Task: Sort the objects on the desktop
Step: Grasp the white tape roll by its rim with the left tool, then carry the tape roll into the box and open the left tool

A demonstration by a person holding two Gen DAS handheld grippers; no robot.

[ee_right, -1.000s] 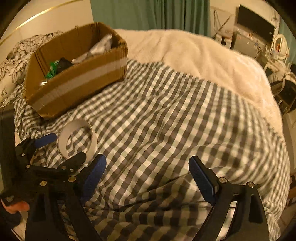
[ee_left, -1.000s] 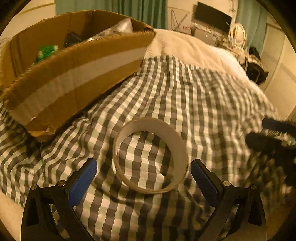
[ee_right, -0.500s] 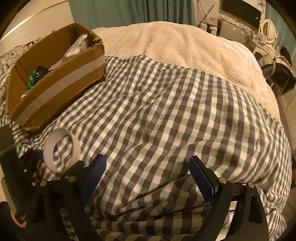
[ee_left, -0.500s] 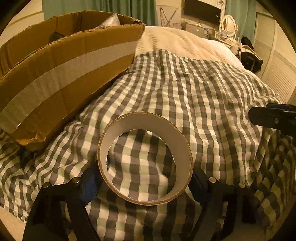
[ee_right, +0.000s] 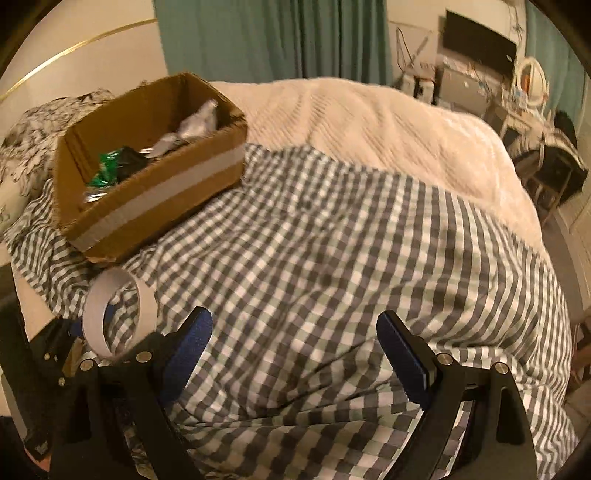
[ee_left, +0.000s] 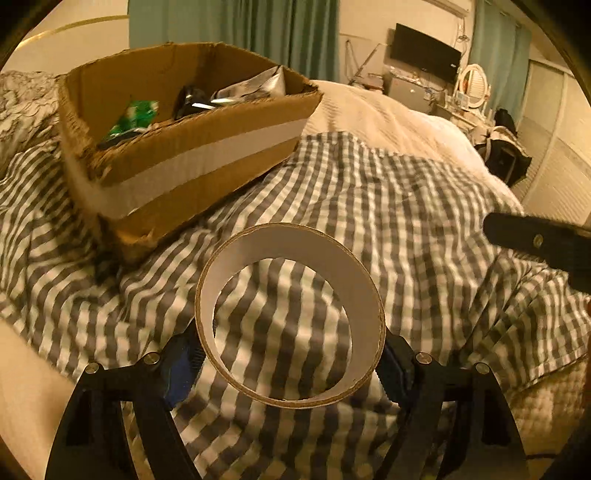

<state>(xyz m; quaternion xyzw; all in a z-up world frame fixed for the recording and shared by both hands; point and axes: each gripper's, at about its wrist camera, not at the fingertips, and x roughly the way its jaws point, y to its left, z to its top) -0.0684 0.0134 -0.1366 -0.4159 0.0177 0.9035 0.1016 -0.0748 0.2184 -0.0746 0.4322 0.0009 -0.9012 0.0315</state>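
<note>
On bed, L to R: cardboard box point(ee_left: 192, 162) w/ white tape band, resting on checked blanket point(ee_left: 406, 221); holds green packet point(ee_left: 135, 116), black item, silver wrapper point(ee_left: 255, 88). Centre-front: left hand-held gripper point(ee_left: 290, 363), blue pads clamped on either side of empty tape ring point(ee_left: 291, 247), ring raised above blanket, near box. Right: right hand-held gripper point(ee_right: 295, 354), jaws spread wide, nothing between them, over blanket. Cream quilt point(ee_right: 369, 122) beyond.

Green curtains point(ee_right: 280, 37), dark wall screen point(ee_right: 476, 35), cream blanket point(ee_right: 369, 122).
</note>
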